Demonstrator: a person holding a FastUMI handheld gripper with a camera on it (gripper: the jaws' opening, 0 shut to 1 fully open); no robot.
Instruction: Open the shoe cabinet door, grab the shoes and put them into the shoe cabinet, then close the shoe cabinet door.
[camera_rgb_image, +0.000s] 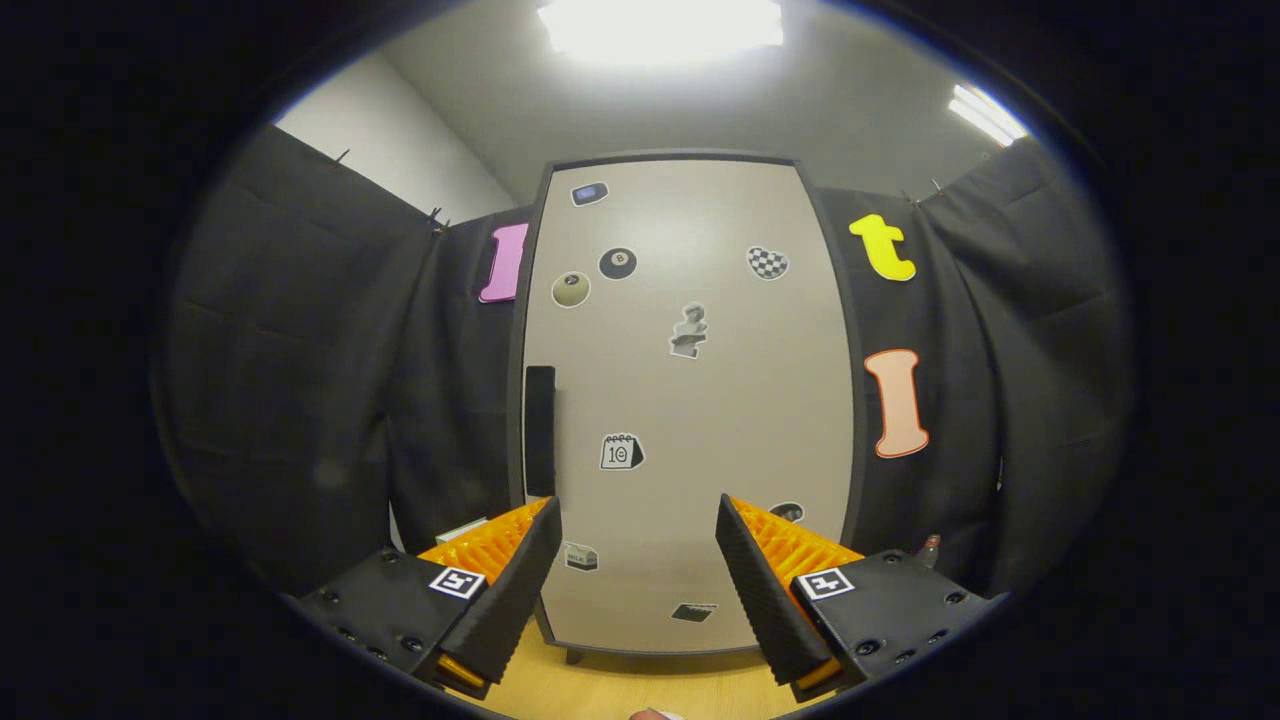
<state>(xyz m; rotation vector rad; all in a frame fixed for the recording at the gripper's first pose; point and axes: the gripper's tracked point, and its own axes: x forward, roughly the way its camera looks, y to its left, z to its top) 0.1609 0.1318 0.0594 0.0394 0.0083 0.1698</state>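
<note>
My gripper (637, 505) hangs in front of the shoe cabinet (690, 400) with its two fingers (520, 580) spread wide apart, nothing between them and nothing touching either one. Seen through the gap between them is the lower part of the cabinet door (700, 560), which sits flush in its dark frame, closed.

The cabinet stands upright on a wooden floor (620, 690), backed by the black cloth wall (300, 350) of the booth. Its pale door carries a dark vertical handle (540, 430) along the left edge, just above my left finger.

Stickers are scattered over the door. Near the top sits a black billiard ball sticker (617, 263) marked with an 8, with a round olive one (570, 289) beside it. A checkered heart sticker (767, 262) lies toward the door's right side, and a small bust figure sticker (688, 331) sits near the middle. Below that, a calendar sticker (621, 452) reads 10. The lower stickers by my fingers are too small to read.
</note>
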